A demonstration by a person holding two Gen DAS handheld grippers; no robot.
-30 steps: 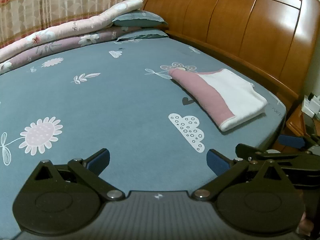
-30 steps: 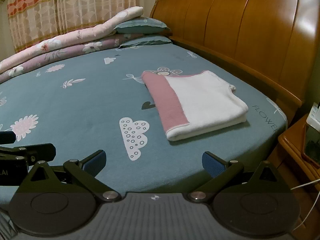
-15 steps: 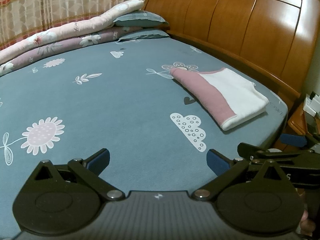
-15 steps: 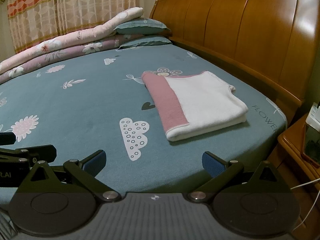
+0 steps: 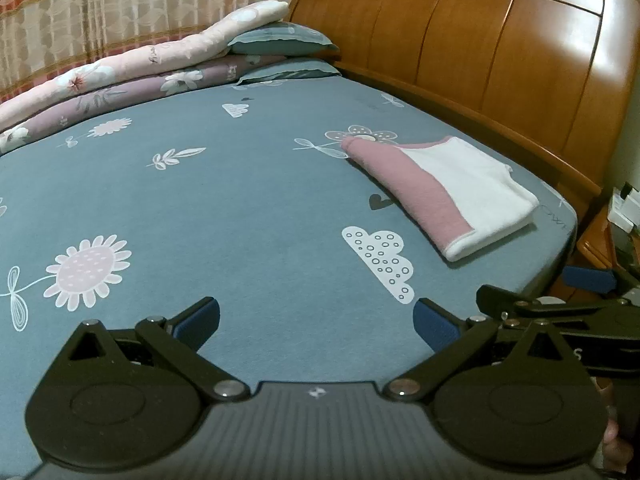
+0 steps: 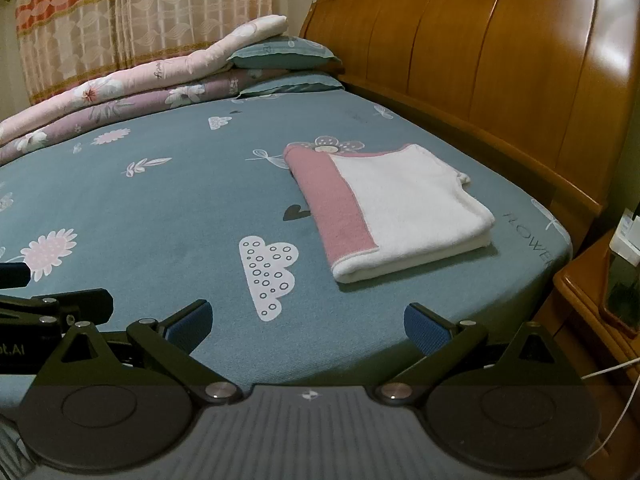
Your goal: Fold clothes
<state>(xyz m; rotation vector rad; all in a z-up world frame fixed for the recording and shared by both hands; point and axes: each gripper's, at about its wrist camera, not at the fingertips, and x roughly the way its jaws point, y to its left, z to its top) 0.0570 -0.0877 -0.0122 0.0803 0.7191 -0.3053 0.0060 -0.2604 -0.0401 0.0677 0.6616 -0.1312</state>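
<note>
The folded pink-and-white fleece garment (image 6: 394, 210) lies flat on the blue-grey flower-printed bed sheet (image 6: 168, 216), near the bed's corner, beside the polished wooden headboard (image 6: 500, 60). The left claw (image 5: 316, 320) and the right claw (image 6: 306, 320) hover side by side over the near edge of the bed, both spread wide and empty, well short of the garment. Rolled floral quilts (image 6: 132, 88) lie along the far side
</note>
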